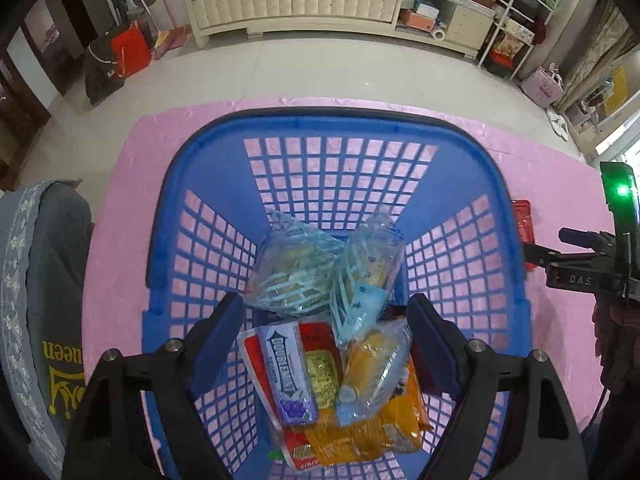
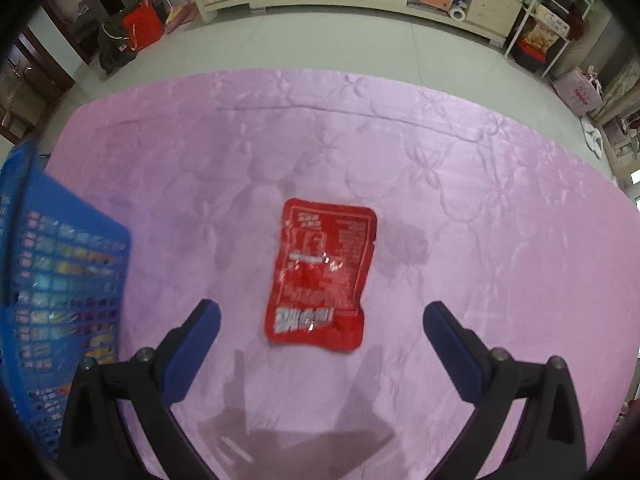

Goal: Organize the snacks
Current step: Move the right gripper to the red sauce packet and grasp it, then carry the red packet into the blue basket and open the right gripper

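Observation:
A blue plastic basket (image 1: pixel 452 132) stands on the pink cloth and holds several snack packs: two pale blue wrapped packs (image 1: pixel 298 268), a purple gum pack (image 1: pixel 286 376), a yellow pack (image 1: pixel 372 368) and orange and red packets. My left gripper (image 1: pixel 324 332) hangs open over the basket, its blue pads wide on either side of the snacks, touching none. A red flat snack packet (image 2: pixel 322 276) lies alone on the cloth. My right gripper (image 2: pixel 322 316) is open above the packet's near end, with nothing between its pads. The basket's side (image 2: pixel 68 276) shows at the left of the right wrist view.
The pink cloth (image 2: pixel 480 200) covers the table. A folded grey blanket with gold lettering (image 1: pixel 48 300) lies left of the basket. The other gripper's body with a green light (image 1: pixel 618 240) shows at the right edge. A cabinet (image 1: pixel 296 4) and bags stand beyond on the floor.

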### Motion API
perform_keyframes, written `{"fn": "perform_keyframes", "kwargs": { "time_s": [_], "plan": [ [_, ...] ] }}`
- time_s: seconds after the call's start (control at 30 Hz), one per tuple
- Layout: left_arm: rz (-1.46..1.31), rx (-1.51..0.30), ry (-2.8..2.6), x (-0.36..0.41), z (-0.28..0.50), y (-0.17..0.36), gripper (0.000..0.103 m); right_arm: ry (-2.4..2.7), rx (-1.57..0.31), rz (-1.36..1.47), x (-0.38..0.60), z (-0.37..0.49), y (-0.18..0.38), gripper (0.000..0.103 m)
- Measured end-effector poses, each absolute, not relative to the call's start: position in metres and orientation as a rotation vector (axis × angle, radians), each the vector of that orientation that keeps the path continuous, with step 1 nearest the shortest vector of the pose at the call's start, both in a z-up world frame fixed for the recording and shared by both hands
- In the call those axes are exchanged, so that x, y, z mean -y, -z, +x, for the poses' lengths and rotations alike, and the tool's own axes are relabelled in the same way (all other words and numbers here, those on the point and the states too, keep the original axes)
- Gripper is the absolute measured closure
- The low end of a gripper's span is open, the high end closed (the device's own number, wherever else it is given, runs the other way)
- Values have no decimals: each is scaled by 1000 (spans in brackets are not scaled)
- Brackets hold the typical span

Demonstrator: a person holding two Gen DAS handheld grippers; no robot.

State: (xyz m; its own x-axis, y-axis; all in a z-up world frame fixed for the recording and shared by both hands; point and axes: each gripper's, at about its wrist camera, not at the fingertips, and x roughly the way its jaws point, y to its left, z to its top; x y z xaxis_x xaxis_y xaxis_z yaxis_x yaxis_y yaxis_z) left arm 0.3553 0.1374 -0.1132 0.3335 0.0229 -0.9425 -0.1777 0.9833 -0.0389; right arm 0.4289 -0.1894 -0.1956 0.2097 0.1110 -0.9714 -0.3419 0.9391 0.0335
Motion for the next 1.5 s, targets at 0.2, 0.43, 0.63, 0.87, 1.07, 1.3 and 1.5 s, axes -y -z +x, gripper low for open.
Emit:
{"fn": "perform_keyframes", "kwargs": {
  "time_s": [0.2, 0.43, 0.63, 0.87, 1.07, 1.3, 1.5],
  "plan": [
    [-141, -1204, -132, -136, 357, 116, 21, -330, -1359, -232, 188, 442, 221, 17],
    [-145, -1192, -127, -140, 357, 112, 21, -346, -1274, -324, 184, 426, 211, 66],
    [-152, -1160, -122, -139, 343, 107, 21, -395, -1272, -334, 188, 409, 211, 78],
    [-159, -1131, -119, -138, 319, 93, 21, -419, -1239, -306, 192, 383, 189, 78],
    [-142, -1080, -108, -132, 290, 64, 21, -476, -1152, -295, 176, 343, 126, 78],
    [-98, -1014, -110, -131, 248, 32, 21, -550, -1065, -298, 137, 306, 64, 78],
    [-127, -995, -117, -145, 223, 26, 21, -619, -1051, -295, 102, 290, 40, 78]
  ]
}}
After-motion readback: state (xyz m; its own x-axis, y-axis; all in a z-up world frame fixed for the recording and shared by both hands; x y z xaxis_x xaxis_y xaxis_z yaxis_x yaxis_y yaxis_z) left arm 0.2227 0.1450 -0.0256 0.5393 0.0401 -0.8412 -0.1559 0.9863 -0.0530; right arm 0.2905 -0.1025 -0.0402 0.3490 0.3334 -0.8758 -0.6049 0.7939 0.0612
